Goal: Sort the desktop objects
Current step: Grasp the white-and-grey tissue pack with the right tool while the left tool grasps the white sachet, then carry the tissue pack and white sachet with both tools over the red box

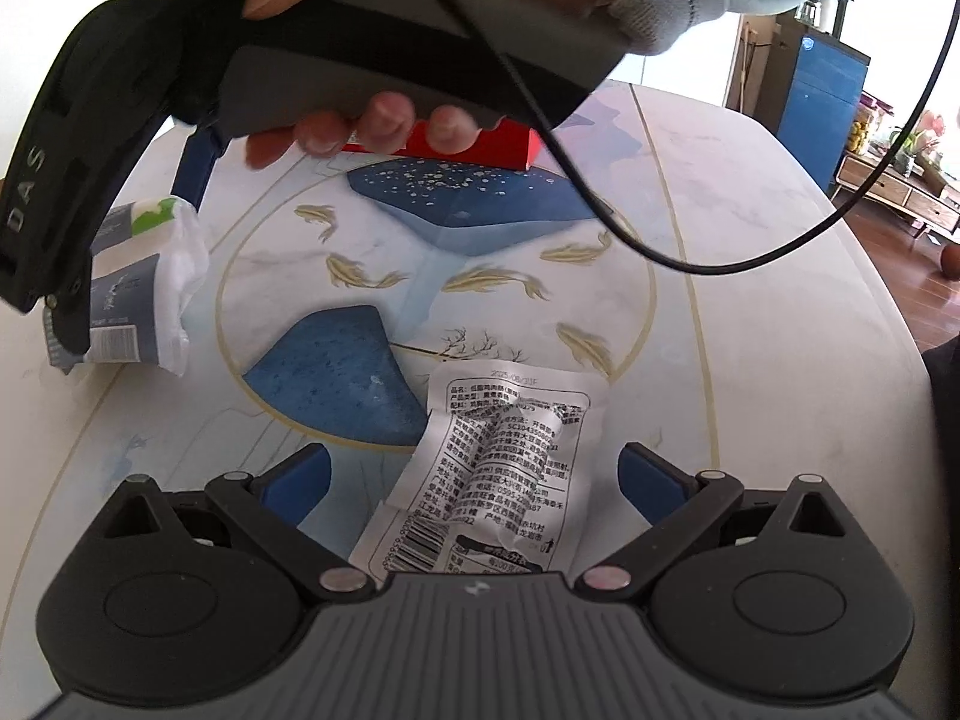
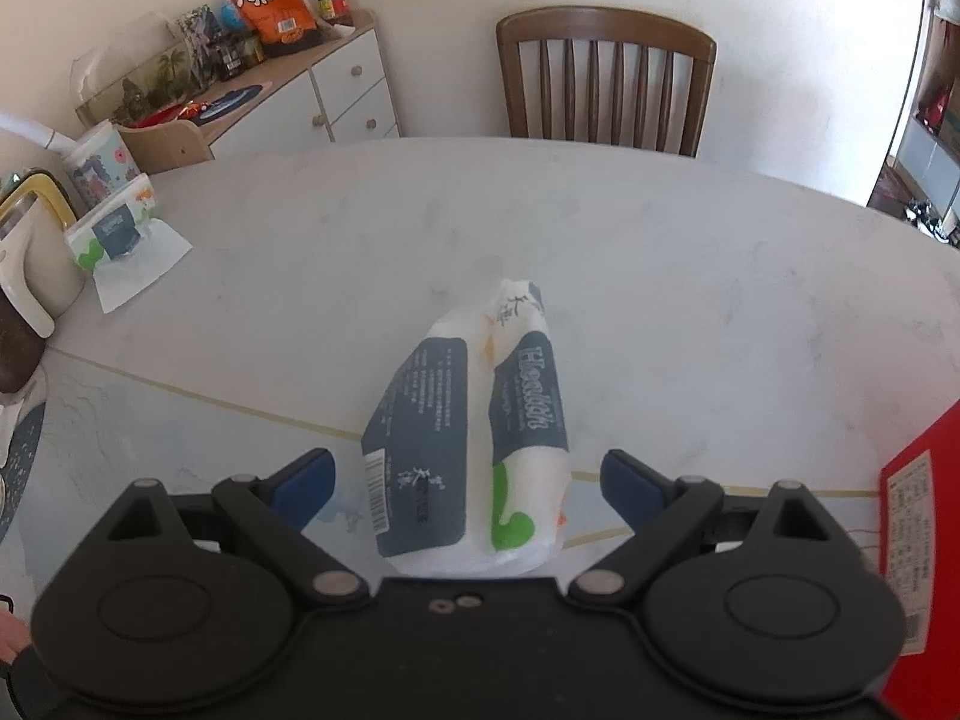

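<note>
In the left wrist view, a crumpled white snack wrapper (image 1: 498,474) with black print lies on the table between the blue fingers of my left gripper (image 1: 474,480), which is open around it. My right gripper shows in that view at the upper left, held in a hand, over a tissue pack (image 1: 144,288). In the right wrist view, the white, grey and green tissue pack (image 2: 474,444) lies between the fingers of my right gripper (image 2: 468,480), which is open around it. A red box (image 2: 918,540) lies at the right; it also shows in the left wrist view (image 1: 480,147).
The patterned table (image 1: 750,276) has a fish and blue rock design. A second tissue pack (image 2: 111,234), a cup (image 2: 99,162) and a kettle (image 2: 24,252) stand at the far left. A wooden chair (image 2: 606,84) and a white cabinet (image 2: 336,90) stand behind the table.
</note>
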Demonstrator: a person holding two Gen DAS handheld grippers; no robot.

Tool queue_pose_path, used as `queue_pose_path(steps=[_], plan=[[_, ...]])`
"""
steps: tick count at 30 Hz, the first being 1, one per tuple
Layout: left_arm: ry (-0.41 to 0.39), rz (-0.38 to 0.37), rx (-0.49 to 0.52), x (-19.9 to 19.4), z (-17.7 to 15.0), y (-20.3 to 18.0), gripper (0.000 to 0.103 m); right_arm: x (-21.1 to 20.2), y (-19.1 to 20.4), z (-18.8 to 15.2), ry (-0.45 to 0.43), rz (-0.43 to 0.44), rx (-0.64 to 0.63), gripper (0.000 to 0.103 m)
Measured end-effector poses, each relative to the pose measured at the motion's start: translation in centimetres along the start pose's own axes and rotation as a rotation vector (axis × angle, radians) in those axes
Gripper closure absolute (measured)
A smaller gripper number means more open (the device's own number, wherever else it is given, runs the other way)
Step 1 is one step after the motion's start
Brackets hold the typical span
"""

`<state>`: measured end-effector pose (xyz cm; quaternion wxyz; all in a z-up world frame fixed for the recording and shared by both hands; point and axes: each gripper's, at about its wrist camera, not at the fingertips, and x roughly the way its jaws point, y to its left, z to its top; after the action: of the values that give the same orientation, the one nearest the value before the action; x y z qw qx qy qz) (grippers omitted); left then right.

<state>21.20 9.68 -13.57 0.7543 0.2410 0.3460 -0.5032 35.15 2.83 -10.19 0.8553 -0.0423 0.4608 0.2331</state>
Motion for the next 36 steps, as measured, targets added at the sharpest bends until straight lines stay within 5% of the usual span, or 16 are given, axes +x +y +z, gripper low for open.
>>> queue_pose_path(steps=[4, 14, 27, 36], plan=[[-0.011, -0.013, 0.017, 0.1, -0.2, -0.3, 0.005, 0.6, 0.2, 0.1, 0.008, 0.008, -0.009, 0.008], [-0.056, 0.007, 0.014, -0.6, -0.3, -0.6, 0.043, 1.5, 0.5, 0.3, 0.023, 0.020, -0.013, 0.017], [-0.062, 0.066, -0.086, -0.8, -0.4, -0.1, 0.043, 0.5, 0.5, 0.0, 0.017, 0.042, 0.012, 0.063], [-0.061, 0.122, -0.167, -1.0, -0.4, 0.0, 0.044, -1.9, -0.2, -0.9, -0.019, 0.039, 0.040, 0.077]])
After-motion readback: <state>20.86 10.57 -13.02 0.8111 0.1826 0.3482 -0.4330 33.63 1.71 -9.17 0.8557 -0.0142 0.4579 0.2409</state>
